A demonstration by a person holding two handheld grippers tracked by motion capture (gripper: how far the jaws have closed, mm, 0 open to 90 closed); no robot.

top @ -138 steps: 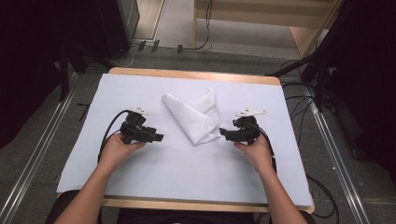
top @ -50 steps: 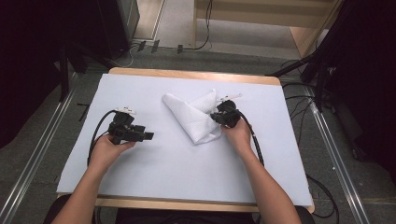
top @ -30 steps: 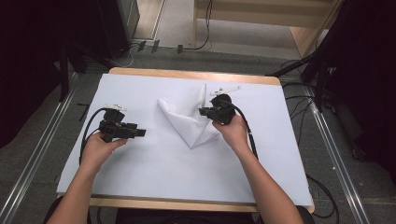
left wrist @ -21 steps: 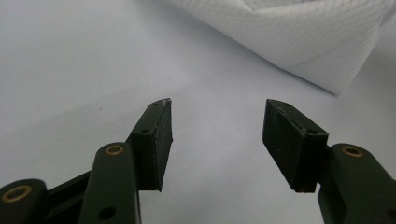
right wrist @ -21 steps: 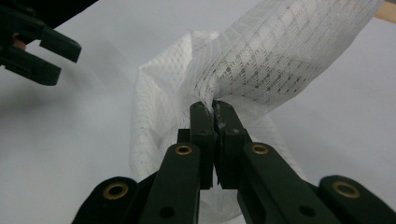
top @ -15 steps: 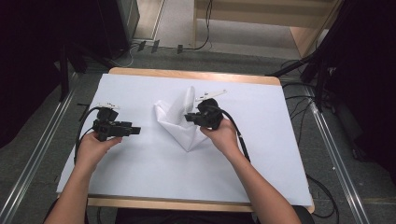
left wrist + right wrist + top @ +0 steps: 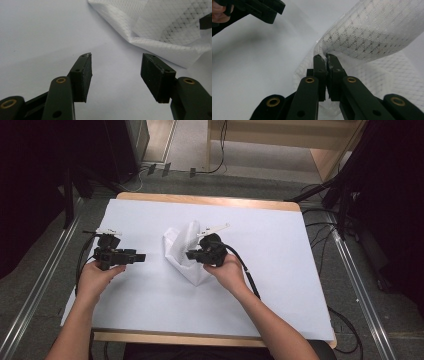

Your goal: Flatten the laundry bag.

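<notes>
A white mesh cloth (image 7: pixel 182 252) lies crumpled in the middle of the white-covered table (image 7: pixel 280 250). My right gripper (image 7: pixel 191 255) is shut on one edge of the cloth (image 7: pixel 362 37), which arches up and over its jaws (image 7: pixel 326 58). That lifted edge hangs over the rest of the cloth. My left gripper (image 7: pixel 141 256) hovers to the left of the cloth with its jaws open and nothing between them (image 7: pixel 116 71). The cloth's folded edge (image 7: pixel 160 45) lies just beyond its fingertips.
The wooden table edge (image 7: pixel 210 200) runs along the far side, with floor cables (image 7: pixel 325 240) to the right. Metal rails (image 7: pixel 35 290) flank the table. White sheet spreads bare to the left and right of the cloth.
My right gripper has carried the cloth's edge leftward across the table, folding it over itself. The left gripper has stayed almost in place, still open.
</notes>
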